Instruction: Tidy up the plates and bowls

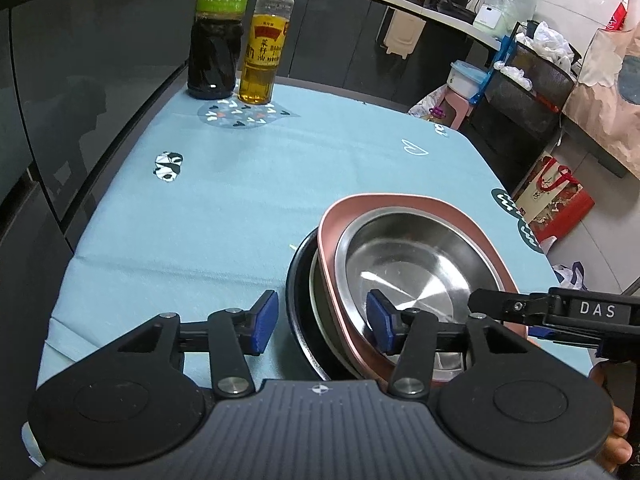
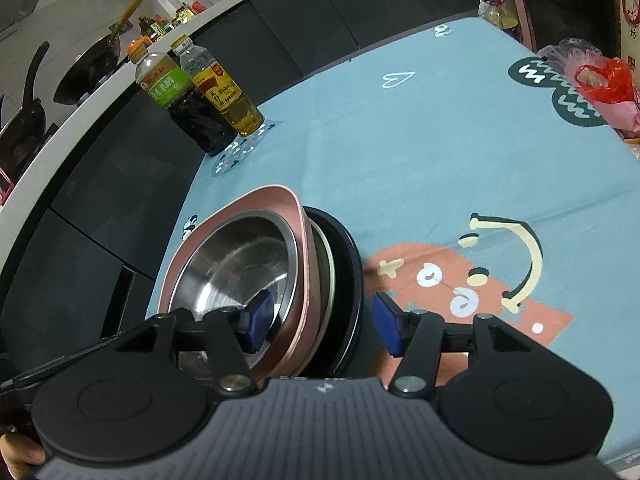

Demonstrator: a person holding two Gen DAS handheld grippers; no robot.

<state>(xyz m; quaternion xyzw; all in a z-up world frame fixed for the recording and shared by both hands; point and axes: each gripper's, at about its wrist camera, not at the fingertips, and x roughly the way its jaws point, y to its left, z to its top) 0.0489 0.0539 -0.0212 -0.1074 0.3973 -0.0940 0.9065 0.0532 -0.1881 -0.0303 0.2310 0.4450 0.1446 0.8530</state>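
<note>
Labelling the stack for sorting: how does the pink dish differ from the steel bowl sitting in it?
The pink rounded-square dish is matte and has corners; the round stainless steel bowl is shiny. The pink dish is wider and holds the steel bowl nested inside. Both sit in one stack on the blue tablecloth.

The round stainless-steel bowl [image 1: 412, 276] has a brushed, mirror-bright metal inside with streaks of glare. It nests in a rounded-square pink dish [image 1: 404, 204] of smooth, satin plastic-looking finish. Under them lies a round black plate [image 1: 298, 300], glossy along its rim. The counter's light blue printed cloth [image 1: 240, 184] is matt and faintly creased. The left tool [image 1: 322, 322] has matt black plastic arms, shiny metal rivets and ribbed blue pads [image 1: 267, 322]. The two bottles [image 1: 240, 40] are clear glossy plastic with paper-like labels.
</note>
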